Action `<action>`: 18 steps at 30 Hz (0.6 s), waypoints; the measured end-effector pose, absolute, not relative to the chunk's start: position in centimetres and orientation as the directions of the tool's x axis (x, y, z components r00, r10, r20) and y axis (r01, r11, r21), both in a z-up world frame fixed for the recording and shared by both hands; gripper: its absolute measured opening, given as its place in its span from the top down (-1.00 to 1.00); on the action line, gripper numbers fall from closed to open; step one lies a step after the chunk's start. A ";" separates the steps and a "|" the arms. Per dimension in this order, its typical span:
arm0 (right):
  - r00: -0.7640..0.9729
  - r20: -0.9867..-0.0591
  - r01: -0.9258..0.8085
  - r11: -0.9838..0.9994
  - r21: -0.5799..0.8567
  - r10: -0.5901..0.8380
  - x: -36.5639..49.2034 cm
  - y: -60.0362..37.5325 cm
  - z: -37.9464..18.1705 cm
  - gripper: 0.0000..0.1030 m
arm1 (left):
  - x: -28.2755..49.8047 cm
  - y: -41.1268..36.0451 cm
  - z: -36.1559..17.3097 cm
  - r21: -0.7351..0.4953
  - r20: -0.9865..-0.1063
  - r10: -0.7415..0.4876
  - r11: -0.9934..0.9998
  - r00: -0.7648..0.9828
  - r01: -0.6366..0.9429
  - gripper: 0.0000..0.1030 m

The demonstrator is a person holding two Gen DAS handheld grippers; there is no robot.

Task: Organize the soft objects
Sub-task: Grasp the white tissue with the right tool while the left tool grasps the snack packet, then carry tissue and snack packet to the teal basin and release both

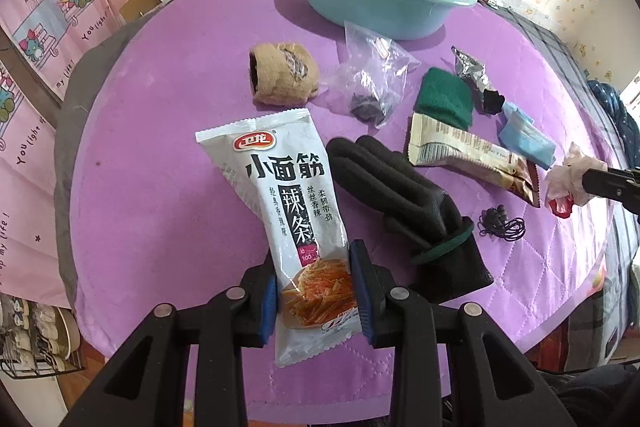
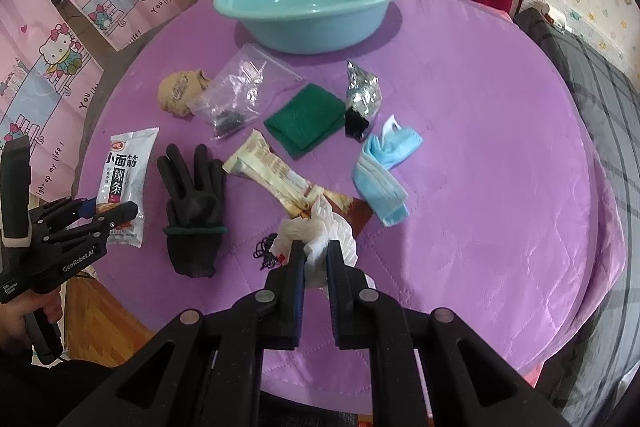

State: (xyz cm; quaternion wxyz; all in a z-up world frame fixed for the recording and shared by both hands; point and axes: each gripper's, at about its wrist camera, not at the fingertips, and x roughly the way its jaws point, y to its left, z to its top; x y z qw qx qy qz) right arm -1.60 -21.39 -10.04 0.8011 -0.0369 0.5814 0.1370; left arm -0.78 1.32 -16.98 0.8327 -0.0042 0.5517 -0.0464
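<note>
Between our left gripper jaws sits the snack packet, pinched at its lower end, flat on the purple quilt. Our right gripper clamps the crumpled plastic bag. Both look ready to lift toward the empty teal basin beyond, likely the bin.

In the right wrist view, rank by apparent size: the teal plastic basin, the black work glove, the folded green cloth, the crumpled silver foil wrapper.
1. Teal plastic basin
2. Black work glove
3. Folded green cloth
4. Crumpled silver foil wrapper

Glove lies nearer the camera, so its lead over the cloth is unsure.
</note>
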 end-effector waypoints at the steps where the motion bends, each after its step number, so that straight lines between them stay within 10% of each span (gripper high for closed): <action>1: 0.290 -0.940 -0.265 0.959 0.099 0.178 -1.6 -21.3 -9.9 0.81 | -0.9 1.4 -16.6 -0.059 -0.916 -0.084 0.995 0.391 0.075 0.32; 18: 0.387 -0.900 -0.272 0.958 0.096 0.200 1.0 -21.3 -5.5 0.81 | 0.8 0.1 -9.7 -0.069 -0.858 -0.147 0.983 0.493 0.173 0.32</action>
